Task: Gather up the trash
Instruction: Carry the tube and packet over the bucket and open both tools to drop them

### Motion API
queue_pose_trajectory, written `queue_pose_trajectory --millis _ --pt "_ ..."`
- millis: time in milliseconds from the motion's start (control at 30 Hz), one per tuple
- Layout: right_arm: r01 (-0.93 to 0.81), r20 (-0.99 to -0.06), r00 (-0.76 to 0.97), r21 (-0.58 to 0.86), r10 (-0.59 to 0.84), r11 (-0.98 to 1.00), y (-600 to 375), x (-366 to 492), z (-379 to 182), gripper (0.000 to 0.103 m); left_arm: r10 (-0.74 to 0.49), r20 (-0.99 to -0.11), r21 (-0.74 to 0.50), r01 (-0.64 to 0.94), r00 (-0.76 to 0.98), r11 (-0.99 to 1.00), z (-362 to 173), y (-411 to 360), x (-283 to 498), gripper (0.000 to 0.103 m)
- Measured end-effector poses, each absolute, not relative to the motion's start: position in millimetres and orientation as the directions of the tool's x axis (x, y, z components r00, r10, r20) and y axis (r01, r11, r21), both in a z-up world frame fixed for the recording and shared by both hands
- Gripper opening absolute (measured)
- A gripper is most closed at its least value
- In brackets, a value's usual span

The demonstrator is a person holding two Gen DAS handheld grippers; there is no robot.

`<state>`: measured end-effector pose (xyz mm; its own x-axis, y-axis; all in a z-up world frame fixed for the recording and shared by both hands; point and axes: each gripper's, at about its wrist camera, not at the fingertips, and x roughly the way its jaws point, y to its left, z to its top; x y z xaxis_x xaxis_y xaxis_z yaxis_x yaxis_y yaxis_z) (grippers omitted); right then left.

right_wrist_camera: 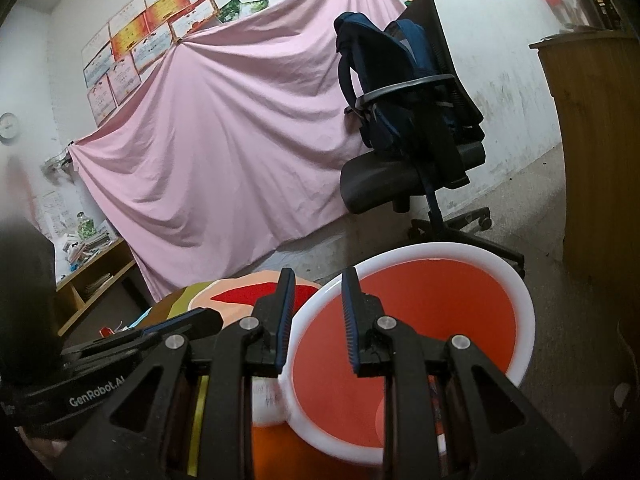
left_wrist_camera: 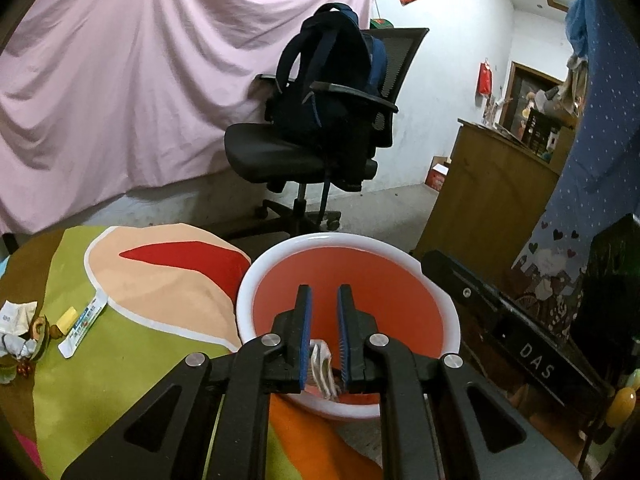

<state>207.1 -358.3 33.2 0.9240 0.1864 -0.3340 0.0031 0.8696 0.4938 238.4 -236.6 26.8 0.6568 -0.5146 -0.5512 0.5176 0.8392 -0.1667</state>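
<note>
1. In the left wrist view, the left tool (left_wrist_camera: 324, 294) hung over the white basin (left_wrist_camera: 256, 280) with the red-orange inside, its blue-padded fingers (left_wrist_camera: 305, 336) drawn close with a narrow gap showing at the tips.
2. Deep between them, near their base, sat a folded, crumpled scrap of paper (left_wrist_camera: 322, 372); the log puts the jaws nearly closed, so they appeared to be pinching it.
3. The basin stood on the colourful cloth of the worktop (left_wrist_camera: 132, 344), directly under and ahead of this tool.
4. Well to the tool's left lay more trash: a white sachet strip (left_wrist_camera: 82, 330), a small yellow block (left_wrist_camera: 66, 318) just beside it, and crumpled wrappers (left_wrist_camera: 18, 328) at the far left edge.
5. Beyond the basin stood an office chair (left_wrist_camera: 288, 152) carrying a dark backpack (left_wrist_camera: 332, 72), with a pink sheet (left_wrist_camera: 140, 80) behind.
6. In the right wrist view, the right tool (right_wrist_camera: 318, 280) had its fingers spread apart, with nothing between them.
7. The basin's rim (right_wrist_camera: 524, 312) ran beneath its gap; most of the basin lay ahead and to the right.
8. The left tool (right_wrist_camera: 184, 322) showed just to the left.
</note>
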Motion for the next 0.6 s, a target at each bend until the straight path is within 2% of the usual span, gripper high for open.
queue_pose_trajectory --millis 267,300,367,400,433,500,600 --pt "0.006 -0.339 0.923 0.490 0.184 0.871 -357.9 207.5 33.1 0.052 -0.514 -0.541 -0.199 0.493 0.665 0.847 28.5 -227.5 239.9 0.010" --pt "0.005 -0.337 0.924 0.488 0.183 0.873 -357.7 207.1 33.2 0.052 -0.512 -0.539 -0.199 0.490 0.668 0.849 29.0 -225.6 239.8 0.012" --pt "0.002 -0.332 0.926 0.480 0.180 0.877 -356.4 206.5 34.8 0.052 -0.501 -0.531 -0.195 0.477 0.683 0.857 31.1 -220.3 237.8 0.026" --pt "-0.001 -0.329 0.927 0.475 0.179 0.880 -355.4 205.9 35.9 0.053 -0.495 -0.523 -0.196 0.467 0.694 0.862 32.6 -216.7 236.4 0.036" --pt "-0.004 -0.326 0.928 0.470 0.178 0.883 -354.5 205.3 37.0 0.053 -0.489 -0.509 -0.198 0.456 0.708 0.868 34.5 -211.8 233.9 0.040" --pt "-0.011 -0.315 0.933 0.461 0.175 0.887 -352.6 203.0 40.0 0.054 -0.480 -0.490 -0.199 0.443 0.728 0.874 38.5 -203.5 229.9 0.040" --pt "-0.023 -0.295 0.940 0.448 0.172 0.894 -348.7 200.0 44.9 0.061 -0.455 -0.472 -0.193 0.416 0.755 0.889 44.7 -189.6 223.2 0.040"
